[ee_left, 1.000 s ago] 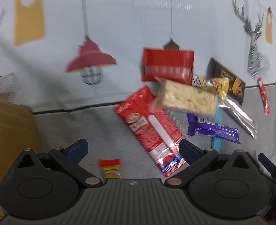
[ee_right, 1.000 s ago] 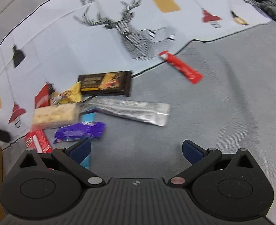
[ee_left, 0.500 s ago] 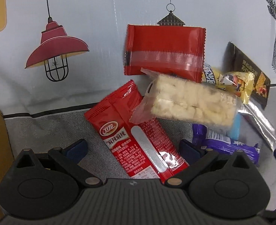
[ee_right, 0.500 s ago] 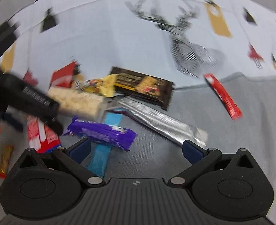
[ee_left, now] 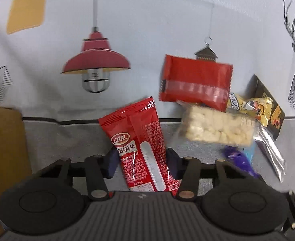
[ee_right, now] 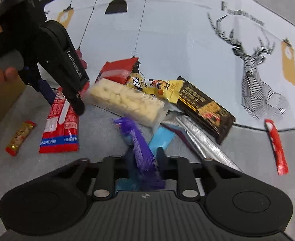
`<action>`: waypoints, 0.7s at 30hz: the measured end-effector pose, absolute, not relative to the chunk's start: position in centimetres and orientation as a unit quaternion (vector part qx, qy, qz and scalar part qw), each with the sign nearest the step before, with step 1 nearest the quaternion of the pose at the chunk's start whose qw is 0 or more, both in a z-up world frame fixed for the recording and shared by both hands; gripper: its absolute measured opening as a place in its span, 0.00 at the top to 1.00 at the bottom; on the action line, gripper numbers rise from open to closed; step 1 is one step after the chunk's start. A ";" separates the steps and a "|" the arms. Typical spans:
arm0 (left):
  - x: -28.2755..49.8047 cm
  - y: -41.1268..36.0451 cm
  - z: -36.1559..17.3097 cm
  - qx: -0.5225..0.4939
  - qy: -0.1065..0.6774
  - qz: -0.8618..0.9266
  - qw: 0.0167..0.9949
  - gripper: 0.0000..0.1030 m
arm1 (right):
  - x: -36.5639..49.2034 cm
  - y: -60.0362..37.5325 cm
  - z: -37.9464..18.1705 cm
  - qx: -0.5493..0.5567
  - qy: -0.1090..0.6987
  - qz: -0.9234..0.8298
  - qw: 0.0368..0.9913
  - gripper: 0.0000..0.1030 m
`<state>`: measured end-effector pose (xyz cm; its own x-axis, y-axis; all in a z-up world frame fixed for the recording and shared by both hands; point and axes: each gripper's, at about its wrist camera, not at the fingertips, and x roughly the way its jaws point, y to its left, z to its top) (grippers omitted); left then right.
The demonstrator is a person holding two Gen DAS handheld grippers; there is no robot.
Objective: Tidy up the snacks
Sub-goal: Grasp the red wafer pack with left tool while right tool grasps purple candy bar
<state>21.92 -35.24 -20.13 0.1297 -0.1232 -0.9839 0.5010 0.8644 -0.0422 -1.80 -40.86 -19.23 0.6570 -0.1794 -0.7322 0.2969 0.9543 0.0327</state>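
A long red packet (ee_left: 139, 138) lies on the grey cloth between the pads of my left gripper (ee_left: 142, 161). The jaws are closing, and both pads touch the packet's long edges. The right wrist view shows the same packet (ee_right: 61, 128) under the left tool's black fingers (ee_right: 75, 98). My right gripper (ee_right: 146, 160) is closing, with its pads pinching the near end of a purple wrapped bar (ee_right: 135, 138). The bar lies across a light blue bar (ee_right: 161, 138).
Piled just beyond are a puffed-rice bar (ee_left: 215, 128), red pouch (ee_left: 195, 84), yellow wrapper (ee_right: 157, 87), dark brown bar (ee_right: 203, 106) and silver packet (ee_right: 205, 148). A thin red stick (ee_right: 276, 146) lies right, a small red-gold candy (ee_right: 20, 137) left, beside a cardboard box (ee_left: 3, 150).
The left gripper came down over the long red packet and its jaws narrowed onto it. The right gripper swung in to the purple bar and closed on its end.
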 end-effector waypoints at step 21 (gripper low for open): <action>9.1 -15.4 2.2 0.080 0.481 -0.306 0.818 0.48 | -11.7 -29.4 -4.2 0.197 0.233 -0.196 0.932 0.85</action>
